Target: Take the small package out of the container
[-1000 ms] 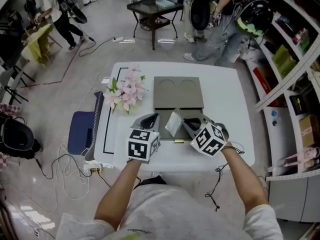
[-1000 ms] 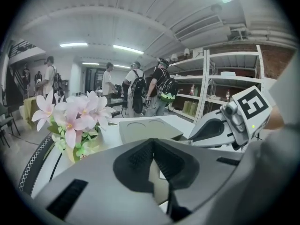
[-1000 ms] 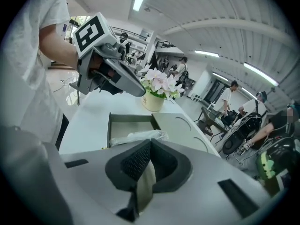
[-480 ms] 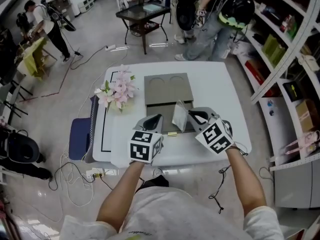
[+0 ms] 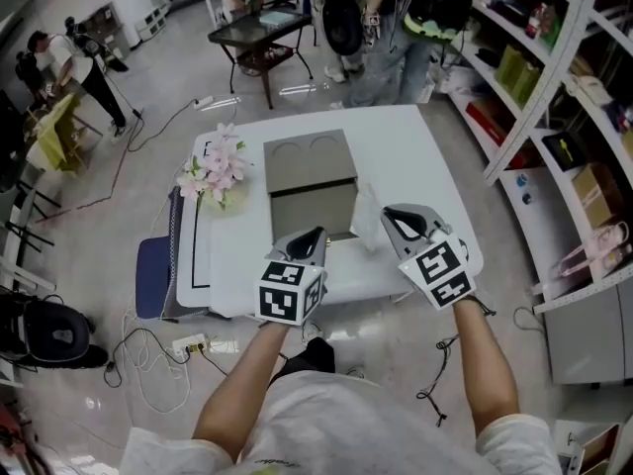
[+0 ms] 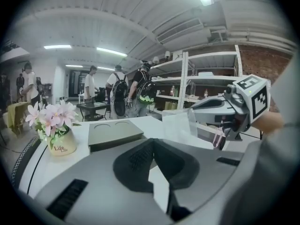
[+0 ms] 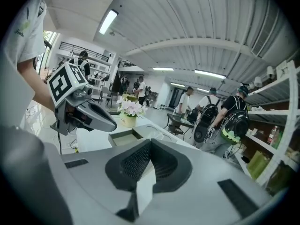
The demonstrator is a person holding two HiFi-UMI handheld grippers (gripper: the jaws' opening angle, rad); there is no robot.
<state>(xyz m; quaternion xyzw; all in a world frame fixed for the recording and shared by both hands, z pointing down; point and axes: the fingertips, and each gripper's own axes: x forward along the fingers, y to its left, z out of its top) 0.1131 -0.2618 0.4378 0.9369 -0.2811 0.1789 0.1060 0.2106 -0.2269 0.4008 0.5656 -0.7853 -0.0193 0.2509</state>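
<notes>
The grey container (image 5: 312,209) lies open on the white table (image 5: 415,166), its lid (image 5: 308,161) with two round dents folded back. My right gripper (image 5: 387,214) is shut on the small translucent package (image 5: 365,216) and holds it upright just right of the container, above the table. The package (image 6: 179,124) also shows in the left gripper view, pinched by the right gripper (image 6: 197,109). In the right gripper view a white strip of the package (image 7: 145,187) sits between the pads. My left gripper (image 5: 310,236) is shut and empty at the container's front edge.
A pot of pink flowers (image 5: 212,173) stands left of the container. A dark blue stool (image 5: 153,275) and cables lie on the floor at the left. Shelving (image 5: 554,87) runs along the right. Several people stand by a low table (image 5: 252,33) behind.
The right gripper has carried the package from over the container's tray to its right side. The left gripper has stayed at the front edge.
</notes>
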